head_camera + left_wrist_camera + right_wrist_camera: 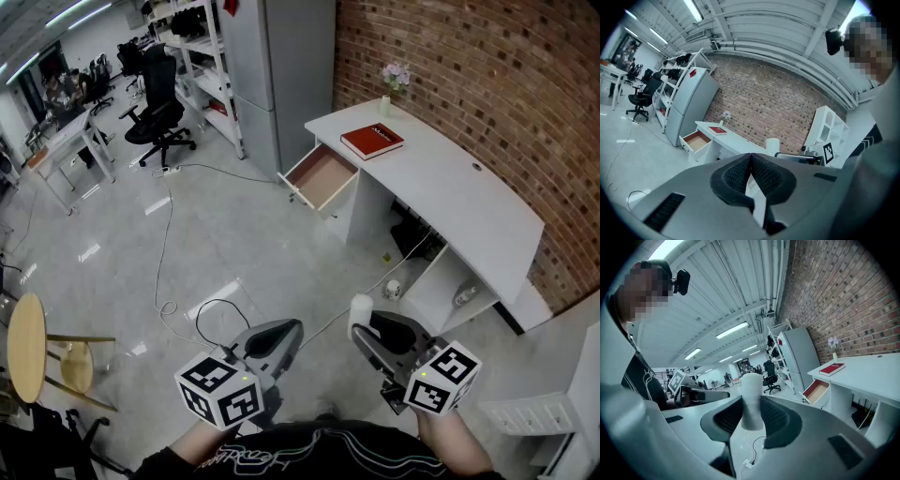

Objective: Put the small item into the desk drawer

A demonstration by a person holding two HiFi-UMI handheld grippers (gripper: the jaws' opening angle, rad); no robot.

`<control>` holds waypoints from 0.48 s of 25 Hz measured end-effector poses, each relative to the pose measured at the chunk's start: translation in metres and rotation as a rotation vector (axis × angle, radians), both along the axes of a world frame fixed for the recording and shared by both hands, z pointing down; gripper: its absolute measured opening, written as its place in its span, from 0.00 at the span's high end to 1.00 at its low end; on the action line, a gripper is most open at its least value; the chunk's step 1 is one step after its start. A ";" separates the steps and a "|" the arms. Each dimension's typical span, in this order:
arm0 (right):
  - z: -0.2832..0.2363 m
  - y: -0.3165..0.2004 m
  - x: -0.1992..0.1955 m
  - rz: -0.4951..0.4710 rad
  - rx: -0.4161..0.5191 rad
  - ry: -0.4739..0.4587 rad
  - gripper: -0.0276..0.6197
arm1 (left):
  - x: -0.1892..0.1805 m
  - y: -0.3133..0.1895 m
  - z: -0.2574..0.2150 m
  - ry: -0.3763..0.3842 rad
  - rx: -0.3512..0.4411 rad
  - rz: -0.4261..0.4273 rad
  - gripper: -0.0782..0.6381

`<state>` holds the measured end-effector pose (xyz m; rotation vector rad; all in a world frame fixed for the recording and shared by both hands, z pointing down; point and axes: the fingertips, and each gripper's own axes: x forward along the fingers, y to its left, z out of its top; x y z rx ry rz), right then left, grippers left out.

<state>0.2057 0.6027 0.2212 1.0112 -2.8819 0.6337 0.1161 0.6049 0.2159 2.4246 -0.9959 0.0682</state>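
step: carrying, well short of the drawer (322, 175) | right claw (751, 414): clamped on small white cylinder (751, 386), upright | left claw (750, 172): closed, empty | drawer: open, at left end of the surface (450, 178) | next: walk up, lower cylinder in, release

Open-plan office, swivel chairs (159, 120), white desk (459, 187), metal shelving (208, 66)

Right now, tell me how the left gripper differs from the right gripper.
The left gripper has its jaws shut together; the right gripper has them apart. The left gripper is empty; the right gripper clamps a small white cylinder. Both are grey with dark ribbed pads.
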 end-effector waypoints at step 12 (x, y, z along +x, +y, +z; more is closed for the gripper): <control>-0.004 -0.038 0.056 0.019 0.013 -0.024 0.75 | 0.049 -0.039 -0.005 -0.019 0.026 -0.002 0.86</control>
